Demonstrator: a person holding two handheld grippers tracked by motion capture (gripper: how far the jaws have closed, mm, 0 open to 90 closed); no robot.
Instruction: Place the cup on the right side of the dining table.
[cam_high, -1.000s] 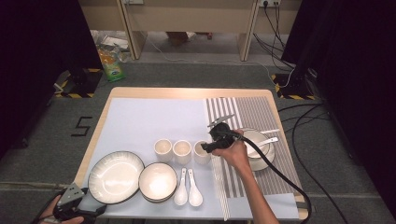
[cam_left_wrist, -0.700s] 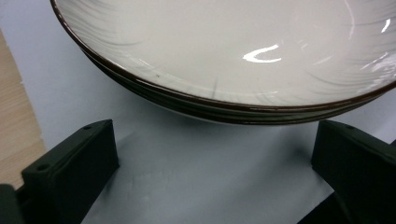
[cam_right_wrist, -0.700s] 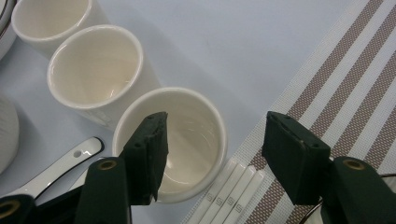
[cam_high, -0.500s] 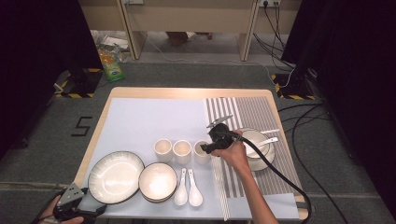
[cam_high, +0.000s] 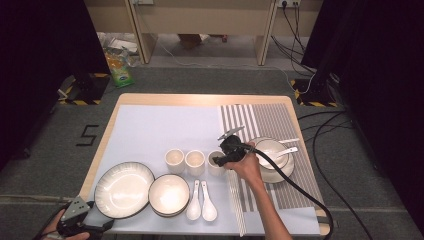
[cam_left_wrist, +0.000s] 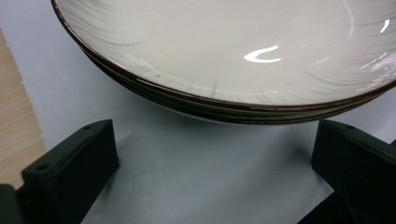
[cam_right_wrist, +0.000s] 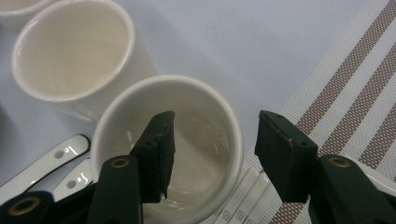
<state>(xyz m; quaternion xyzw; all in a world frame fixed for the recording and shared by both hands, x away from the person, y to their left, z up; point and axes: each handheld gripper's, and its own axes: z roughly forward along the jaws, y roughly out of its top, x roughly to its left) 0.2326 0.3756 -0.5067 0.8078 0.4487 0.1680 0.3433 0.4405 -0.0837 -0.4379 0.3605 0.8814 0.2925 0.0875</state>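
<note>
One glazed ceramic cup (cam_right_wrist: 168, 149), rigid, slick, chippable: right gripper (cam_right_wrist: 212, 156) straddles its right wall, jaws closing, not yet pinching. Left gripper (cam_left_wrist: 210, 172) open.

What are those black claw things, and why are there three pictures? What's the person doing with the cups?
A person holds a pinching tool, called a gripper, in each hand. One picture comes from a camera up high, looking down on the table. The other two come from little cameras riding on the grippers, so you see their black jaws up close.

On the table lie a big plate, a bowl, two white spoons, three small cups and a striped mat with another bowl and spoon on a plate.

The right gripper has one jaw inside the nearest cup and one outside its wall. Its jaws have just been closing, but they are not squeezing the wall yet. The left gripper waits open by the big plate, holding nothing.
</note>
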